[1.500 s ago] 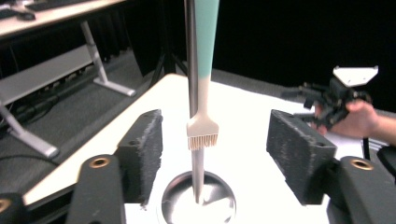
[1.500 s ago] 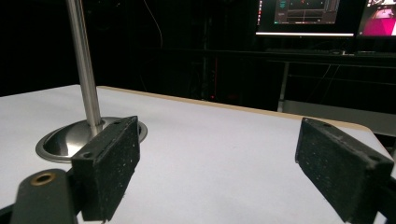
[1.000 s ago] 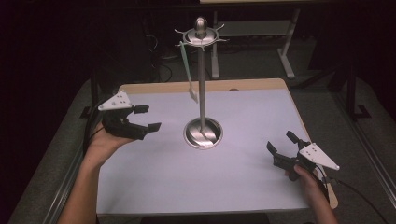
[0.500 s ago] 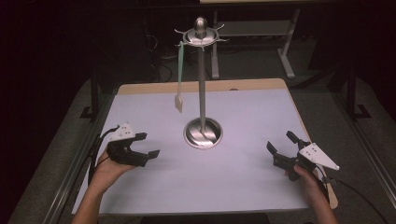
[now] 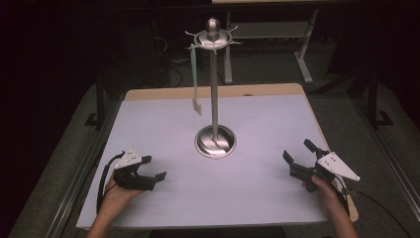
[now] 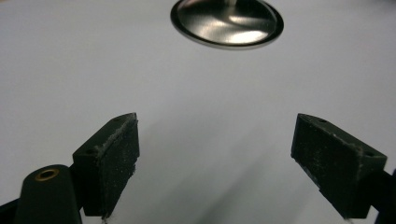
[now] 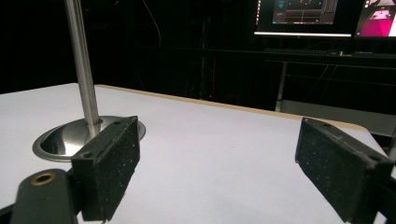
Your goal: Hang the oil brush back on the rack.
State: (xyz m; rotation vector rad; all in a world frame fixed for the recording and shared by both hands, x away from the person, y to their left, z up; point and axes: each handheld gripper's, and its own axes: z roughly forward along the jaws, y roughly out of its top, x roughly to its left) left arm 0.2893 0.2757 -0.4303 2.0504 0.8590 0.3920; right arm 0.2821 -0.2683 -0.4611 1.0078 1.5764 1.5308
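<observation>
Upright steel stand mid-table, pale green utensil hanging from its top hook

Both tongs, left tongs and right tongs, are black, each topped by a grey three-cornered plate with small dark holes and trailing a black cable, their blocky speckled pads on arms with a brass-ringed hole; the forearms are unsleeved.

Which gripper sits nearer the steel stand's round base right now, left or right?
Left, narrowly. The left gripper rests open at the near-left of the base; the right gripper, also open, sits slightly farther off at its near-right.
</observation>
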